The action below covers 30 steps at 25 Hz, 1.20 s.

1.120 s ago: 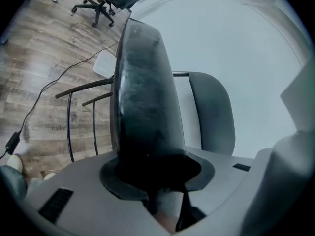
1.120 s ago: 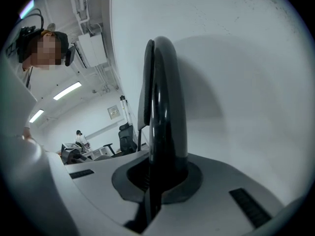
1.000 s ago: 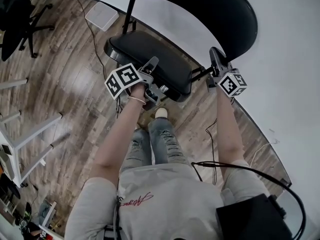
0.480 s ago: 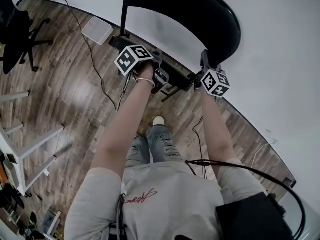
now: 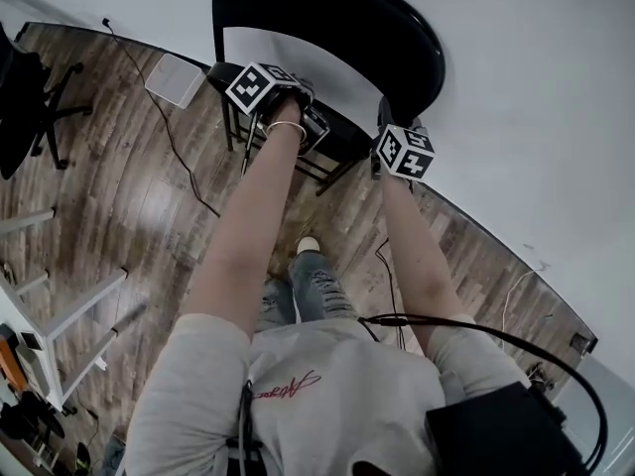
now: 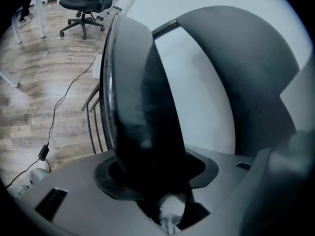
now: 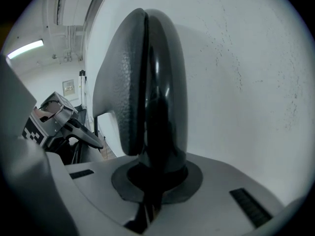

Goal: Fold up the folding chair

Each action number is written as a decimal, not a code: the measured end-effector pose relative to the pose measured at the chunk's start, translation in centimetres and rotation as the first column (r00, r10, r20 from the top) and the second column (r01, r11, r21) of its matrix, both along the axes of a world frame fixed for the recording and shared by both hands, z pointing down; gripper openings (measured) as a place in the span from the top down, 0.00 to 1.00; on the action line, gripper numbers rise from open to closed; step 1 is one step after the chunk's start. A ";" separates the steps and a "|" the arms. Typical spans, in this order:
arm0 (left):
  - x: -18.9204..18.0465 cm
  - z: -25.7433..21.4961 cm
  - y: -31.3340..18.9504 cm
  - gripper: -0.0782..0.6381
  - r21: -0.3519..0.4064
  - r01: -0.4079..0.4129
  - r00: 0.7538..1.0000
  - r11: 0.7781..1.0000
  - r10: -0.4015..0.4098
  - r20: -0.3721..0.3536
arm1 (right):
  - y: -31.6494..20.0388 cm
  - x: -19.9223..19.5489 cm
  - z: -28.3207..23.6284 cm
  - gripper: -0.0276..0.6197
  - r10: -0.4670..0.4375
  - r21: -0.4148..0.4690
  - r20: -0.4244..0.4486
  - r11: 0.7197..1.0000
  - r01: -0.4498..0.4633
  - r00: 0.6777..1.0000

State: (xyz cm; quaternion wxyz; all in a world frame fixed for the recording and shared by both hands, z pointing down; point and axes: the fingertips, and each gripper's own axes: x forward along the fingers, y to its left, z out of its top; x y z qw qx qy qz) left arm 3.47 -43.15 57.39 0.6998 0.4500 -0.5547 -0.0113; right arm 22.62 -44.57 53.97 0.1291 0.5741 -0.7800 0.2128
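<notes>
The black folding chair stands against the white wall, its curved backrest (image 5: 347, 28) at the top of the head view. Its seat (image 5: 337, 137) is tipped up close to the backrest. My left gripper (image 5: 317, 135) is at the seat's raised front edge. Its jaws are opening, and in the left gripper view the dark fingers (image 6: 142, 82) stand slightly apart with nothing visible between them. The backrest (image 6: 246, 68) and the chair legs (image 6: 93, 127) lie beyond. My right gripper (image 5: 384, 117) is at the chair's right side, shut (image 7: 147, 58) and empty.
A black office chair (image 5: 30, 77) stands at the left. A white box (image 5: 171, 79) and a cable (image 5: 169, 137) lie on the wood floor beside the folding chair. White table frames (image 5: 60, 305) are at lower left. My shoe (image 5: 310, 244) is near the chair's feet.
The seat has swung from lying level up toward the backrest. My left gripper went up and away with its front edge. My right gripper shifted a little along the chair's right side.
</notes>
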 end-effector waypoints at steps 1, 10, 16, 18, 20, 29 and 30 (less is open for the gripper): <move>0.1 0.1 -0.5 0.56 -0.006 -0.001 1.000 1.000 0.001 0.006 | -0.1 0.1 0.1 0.93 0.004 -0.011 -0.005 1.000 -0.005 1.000; 1.4 0.8 -3.3 0.51 -0.022 0.039 0.999 0.999 -0.038 0.027 | -0.7 0.7 0.4 0.93 0.006 -0.045 -0.054 0.999 -0.008 0.999; 1.6 0.9 -3.3 0.51 -0.061 -0.031 0.999 0.998 0.033 0.031 | -0.4 0.8 1.2 0.93 0.003 -0.062 -0.057 0.998 -0.006 0.998; 1.6 0.4 -3.2 0.51 -0.059 -0.048 0.998 0.997 0.049 0.030 | -0.3 1.0 0.9 0.93 0.018 -0.029 -0.037 0.999 -0.019 0.999; 1.8 0.4 -3.2 0.49 -0.044 -0.081 0.997 0.996 0.082 0.018 | 0.0 1.2 0.4 0.93 0.031 0.028 0.003 0.999 -0.031 1.000; 1.7 -1.6 -2.6 0.43 0.198 -0.299 0.942 0.934 0.322 -0.096 | 1.6 1.7 -1.2 0.83 0.041 0.176 -0.021 0.984 -0.037 0.999; 1.2 -2.1 -2.6 0.43 0.240 -0.325 0.938 0.915 0.344 -0.041 | 1.9 2.0 -1.4 0.77 0.046 0.185 -0.015 0.982 -0.042 0.999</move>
